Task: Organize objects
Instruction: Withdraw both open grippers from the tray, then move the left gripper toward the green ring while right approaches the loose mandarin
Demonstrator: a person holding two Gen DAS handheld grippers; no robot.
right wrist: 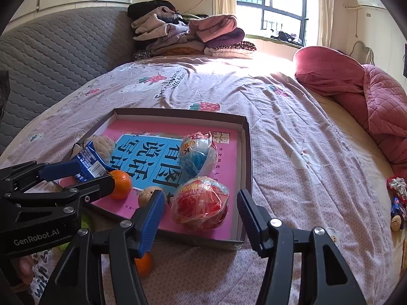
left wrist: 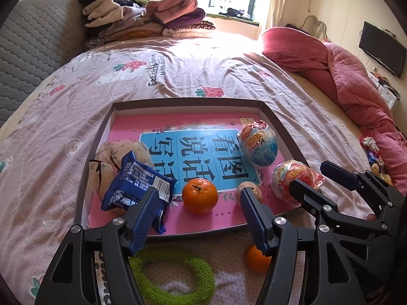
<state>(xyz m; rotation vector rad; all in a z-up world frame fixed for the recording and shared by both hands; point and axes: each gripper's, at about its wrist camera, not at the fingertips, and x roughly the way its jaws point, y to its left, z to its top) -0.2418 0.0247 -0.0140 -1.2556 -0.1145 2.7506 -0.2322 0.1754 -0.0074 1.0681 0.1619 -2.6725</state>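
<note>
Above tray — hand-held gripper wide, empty

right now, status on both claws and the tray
Left claw open, empty, over tray's near edge. Right claw open, empty. Tray holds blue packet, orange, two wrapped eggs. Second orange and green ring outside.

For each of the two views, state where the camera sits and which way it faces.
Left wrist: sits on the left gripper, facing down across the tray; the right gripper shows beside it.
Right wrist: sits on the right gripper, facing the tray's right corner; the left gripper shows.
Shared: tray, orange, red egg.
</note>
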